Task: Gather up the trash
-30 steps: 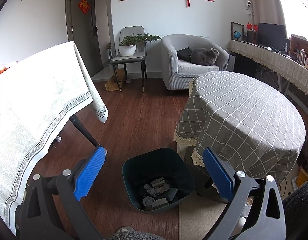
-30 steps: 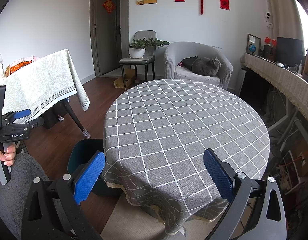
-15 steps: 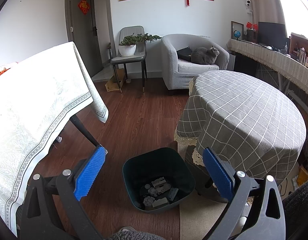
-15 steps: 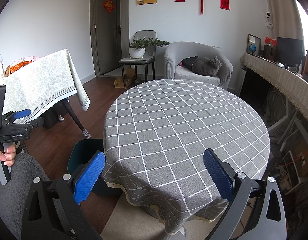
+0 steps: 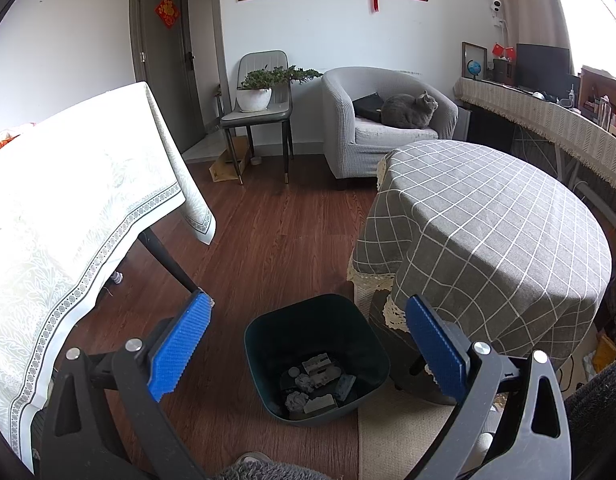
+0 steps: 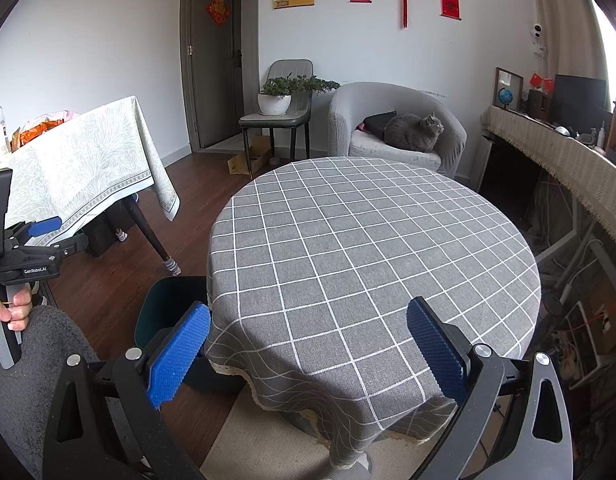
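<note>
A dark green bin (image 5: 316, 354) stands on the wooden floor beside the round table, with several grey crumpled scraps of trash (image 5: 314, 384) at its bottom. My left gripper (image 5: 306, 340) hangs open above the bin, nothing between its blue pads. My right gripper (image 6: 306, 346) is open and empty over the near edge of the round table with the grey checked cloth (image 6: 372, 248). In the right wrist view only a corner of the bin (image 6: 168, 304) shows, left of the table. The left gripper (image 6: 40, 236) appears there at the far left, held in a hand.
A table with a white patterned cloth (image 5: 68, 216) stands at the left. An armchair with a grey cat (image 5: 408, 110) and a chair carrying a potted plant (image 5: 260, 92) are at the back wall. A long cluttered counter (image 6: 568, 160) runs along the right. A beige rug (image 5: 404, 432) lies under the round table.
</note>
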Available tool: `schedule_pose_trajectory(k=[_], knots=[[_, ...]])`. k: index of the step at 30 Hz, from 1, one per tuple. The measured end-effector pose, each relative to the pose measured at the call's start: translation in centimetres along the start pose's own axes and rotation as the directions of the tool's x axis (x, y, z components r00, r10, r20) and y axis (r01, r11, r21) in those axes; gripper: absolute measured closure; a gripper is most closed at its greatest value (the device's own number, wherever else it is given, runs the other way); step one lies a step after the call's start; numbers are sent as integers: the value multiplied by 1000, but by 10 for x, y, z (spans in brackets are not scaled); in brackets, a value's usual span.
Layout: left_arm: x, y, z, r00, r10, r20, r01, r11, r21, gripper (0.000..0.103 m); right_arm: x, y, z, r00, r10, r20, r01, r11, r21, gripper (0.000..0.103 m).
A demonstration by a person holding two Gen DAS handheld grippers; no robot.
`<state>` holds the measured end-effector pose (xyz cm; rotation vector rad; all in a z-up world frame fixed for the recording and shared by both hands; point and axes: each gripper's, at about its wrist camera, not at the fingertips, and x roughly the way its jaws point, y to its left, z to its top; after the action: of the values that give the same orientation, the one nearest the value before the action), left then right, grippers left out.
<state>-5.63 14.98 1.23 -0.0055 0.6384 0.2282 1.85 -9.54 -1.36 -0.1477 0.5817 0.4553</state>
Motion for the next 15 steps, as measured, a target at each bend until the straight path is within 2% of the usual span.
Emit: schedule_pose_trajectory(k=[15], knots=[[1, 0, -2, 1000, -3, -3, 3, 1000, -2, 3, 3, 1, -3, 1000, 1, -11, -1, 1000, -8, 3]])
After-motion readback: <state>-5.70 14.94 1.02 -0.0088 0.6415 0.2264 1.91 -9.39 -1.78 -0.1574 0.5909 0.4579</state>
